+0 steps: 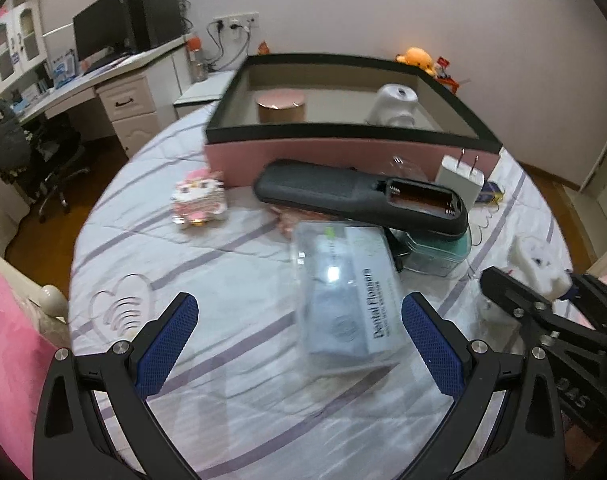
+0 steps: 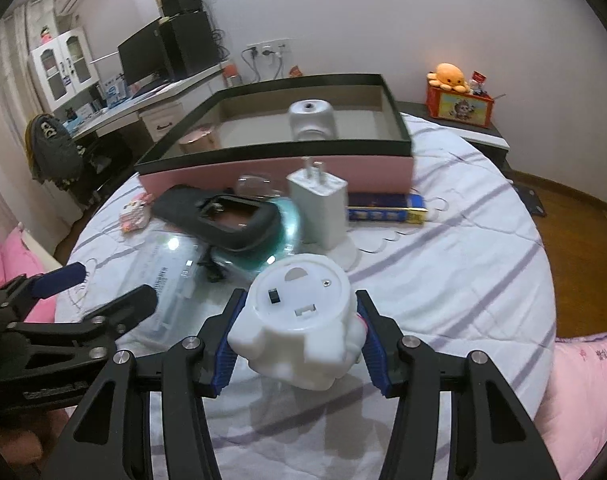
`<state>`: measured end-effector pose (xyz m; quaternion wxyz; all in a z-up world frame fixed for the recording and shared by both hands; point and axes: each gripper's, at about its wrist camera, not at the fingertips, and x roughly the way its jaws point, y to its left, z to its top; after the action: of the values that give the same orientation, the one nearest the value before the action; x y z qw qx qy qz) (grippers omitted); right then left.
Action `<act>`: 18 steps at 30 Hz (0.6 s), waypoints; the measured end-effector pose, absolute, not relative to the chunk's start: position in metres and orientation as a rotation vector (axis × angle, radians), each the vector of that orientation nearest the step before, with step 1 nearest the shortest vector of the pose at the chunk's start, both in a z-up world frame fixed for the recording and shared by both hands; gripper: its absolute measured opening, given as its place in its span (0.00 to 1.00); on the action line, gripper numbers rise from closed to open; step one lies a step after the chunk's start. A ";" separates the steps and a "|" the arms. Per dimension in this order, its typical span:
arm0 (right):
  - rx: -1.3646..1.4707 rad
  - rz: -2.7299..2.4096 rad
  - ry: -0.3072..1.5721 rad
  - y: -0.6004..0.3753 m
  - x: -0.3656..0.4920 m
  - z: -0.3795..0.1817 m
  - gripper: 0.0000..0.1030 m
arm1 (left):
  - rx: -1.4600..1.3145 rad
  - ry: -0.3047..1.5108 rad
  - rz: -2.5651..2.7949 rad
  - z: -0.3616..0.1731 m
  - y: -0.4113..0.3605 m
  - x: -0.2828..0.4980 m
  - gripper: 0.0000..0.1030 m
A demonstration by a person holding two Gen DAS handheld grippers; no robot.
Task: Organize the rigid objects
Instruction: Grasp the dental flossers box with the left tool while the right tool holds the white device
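Pink box (image 1: 343, 156) with a dark rim sits open on the bed (image 1: 231, 264), holding a round pink-lidded tin (image 1: 281, 108) at its left and a white camera-like gadget (image 1: 395, 106) toward its right. Against its front wall lie a dark remote (image 1: 359, 196) with its battery bay uncovered, a white charger plug (image 1: 461, 178) standing prongs up, and a teal-tinted clear case (image 1: 439, 250) under the remote's end. Nearer lies a clear flosser packet (image 1: 343, 292).

Right gripper (image 2: 299, 334) has its fingers (image 2: 223, 354) closed partway, pressing both sides of a white lumpy toy (image 2: 303, 320) whose underside, with a switch and a screw, faces the lens; the toy is lifted off the bedding. Left gripper (image 1: 299, 344) is spread wide and holds nothing, with the packet lying between and just beyond its fingertips.

Only the right wrist view shows a blue box (image 2: 387, 206) lying against the pink box's front right corner. Only the left wrist view shows the small pink-and-white figure (image 1: 199, 200) clearly.
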<state>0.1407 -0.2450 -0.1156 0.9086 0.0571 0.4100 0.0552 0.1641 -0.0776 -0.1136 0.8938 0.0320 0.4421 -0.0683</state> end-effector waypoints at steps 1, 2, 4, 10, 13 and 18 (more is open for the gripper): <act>0.120 0.105 0.847 -0.249 0.141 -0.116 0.52 | 0.072 0.923 -0.146 -0.117 -0.083 0.168 1.00; 0.122 0.099 0.846 -0.251 0.141 -0.116 0.52 | 0.075 0.930 -0.148 -0.120 -0.086 0.170 1.00; 0.116 0.090 0.843 -0.253 0.141 -0.116 0.52 | 0.096 0.949 -0.138 -0.131 -0.094 0.178 1.00; 0.124 0.089 0.844 -0.259 0.141 -0.115 0.52 | 0.043 0.944 -0.168 -0.144 -0.089 0.185 0.68; 0.127 0.098 0.845 -0.257 0.142 -0.115 0.52 | 0.012 0.946 -0.200 -0.141 -0.079 0.185 0.62; 0.124 0.129 0.841 -0.249 0.140 -0.111 0.52 | -0.023 0.937 -0.209 -0.135 -0.062 0.178 0.62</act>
<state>0.1402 -0.2494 -0.1111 0.9090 0.0602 0.4077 0.0625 0.1781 -0.0622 -0.1346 0.8869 -0.0113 0.4508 -0.1005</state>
